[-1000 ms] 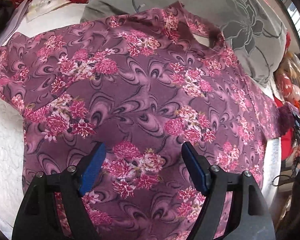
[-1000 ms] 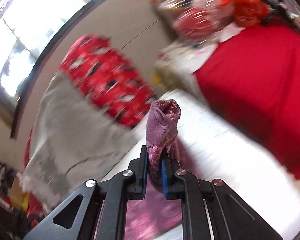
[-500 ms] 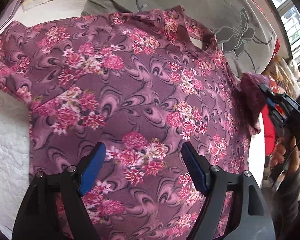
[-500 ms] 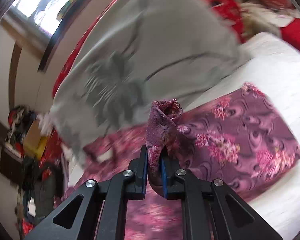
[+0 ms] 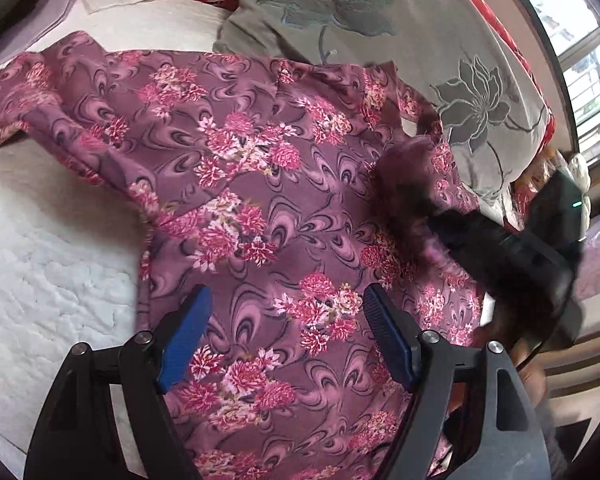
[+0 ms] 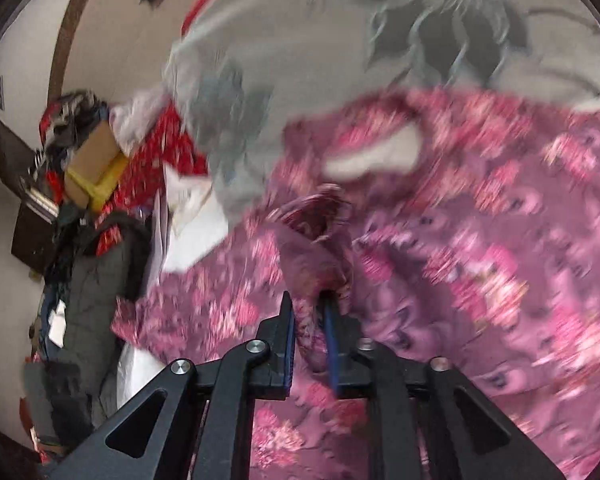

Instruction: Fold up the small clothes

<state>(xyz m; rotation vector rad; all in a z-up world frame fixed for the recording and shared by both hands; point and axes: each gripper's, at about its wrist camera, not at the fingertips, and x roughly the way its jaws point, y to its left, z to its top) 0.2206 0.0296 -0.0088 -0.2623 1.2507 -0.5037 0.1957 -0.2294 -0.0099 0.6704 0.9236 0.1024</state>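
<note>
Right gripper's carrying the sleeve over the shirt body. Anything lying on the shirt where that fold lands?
Nothing visible. The right gripper holds the sleeve above the floral shirt, whose body lies bare. The open left gripper hovers nearer the hem.

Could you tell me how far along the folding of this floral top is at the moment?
Early on. Done: the floral top lies spread on the white bedcover. In hand: the right gripper is shut on its sleeve end, held over the body for a first fold. Left: the left gripper is open and empty above the lower part; the other sleeve is unfolded.

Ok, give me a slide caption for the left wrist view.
Open left gripper hovers over the floral shirt while the right gripper carries its pinched sleeve across.
</note>
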